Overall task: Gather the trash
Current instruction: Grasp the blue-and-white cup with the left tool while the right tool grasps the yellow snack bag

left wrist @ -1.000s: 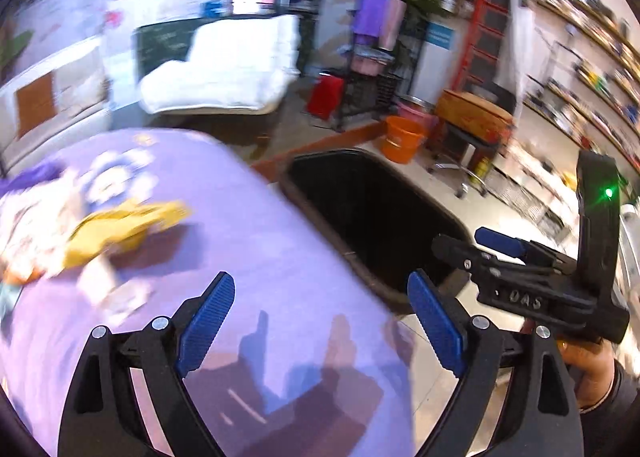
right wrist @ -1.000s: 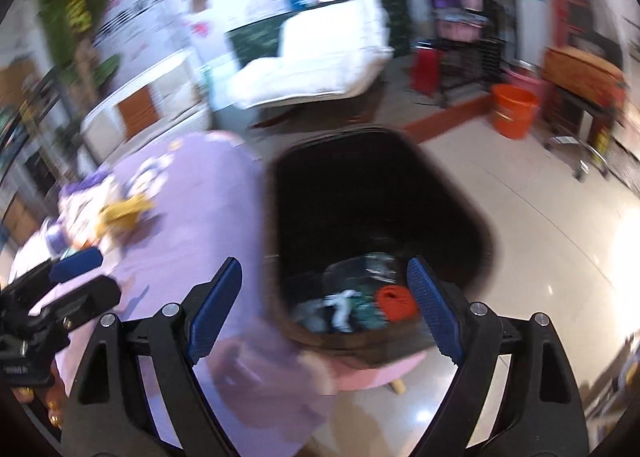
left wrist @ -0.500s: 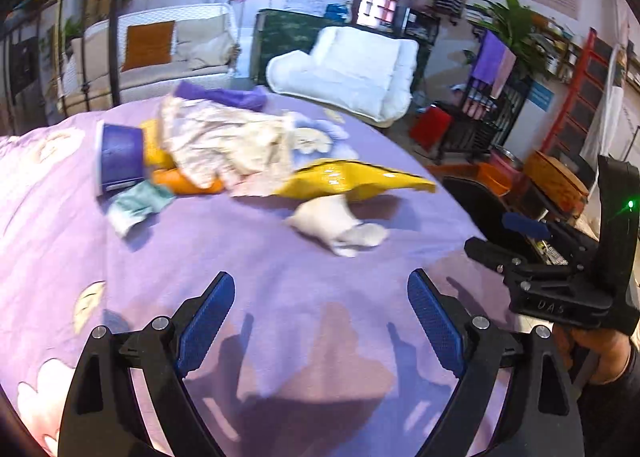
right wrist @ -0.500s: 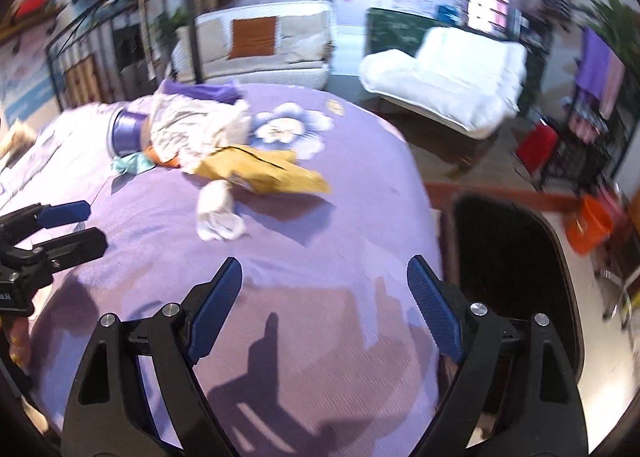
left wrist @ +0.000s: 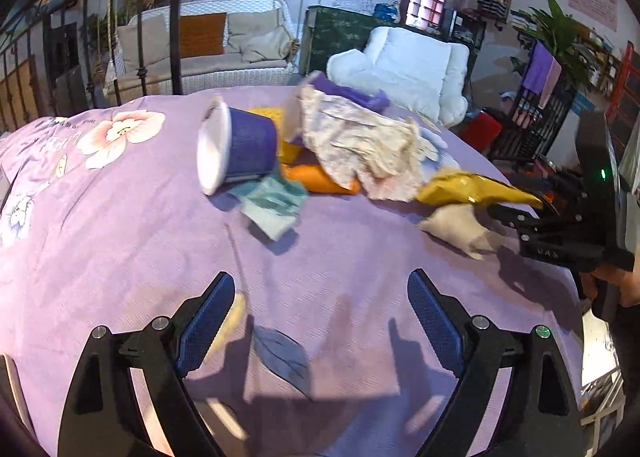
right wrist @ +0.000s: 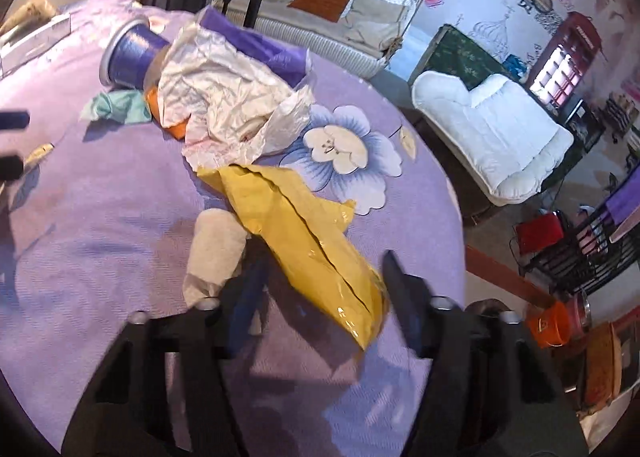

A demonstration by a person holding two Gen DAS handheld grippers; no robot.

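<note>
A trash heap lies on the purple flowered tablecloth (left wrist: 120,225): a tipped purple cup (left wrist: 240,149), crumpled white paper (left wrist: 360,145), a teal tissue (left wrist: 272,201), an orange wrapper (left wrist: 320,179), a yellow bag (right wrist: 304,233) and a white tissue wad (right wrist: 216,249). My right gripper (right wrist: 320,297) straddles the near end of the yellow bag. Its jaws are closing and its left pad still stands off the bag. My left gripper (left wrist: 320,321) hovers open over bare cloth, short of the teal tissue, with nothing between its fingers.
The table's round edge drops off at the right toward the floor. A white armchair (right wrist: 500,125), a black rack (right wrist: 580,249) and an orange bucket (right wrist: 548,323) stand beyond it. A cushioned swing seat (left wrist: 208,49) and iron bars stand behind the table.
Both views swung from the black bin by the table onto the trash heap. My right gripper came over the yellow bag and its jaws narrowed around it. The left stayed wide.
</note>
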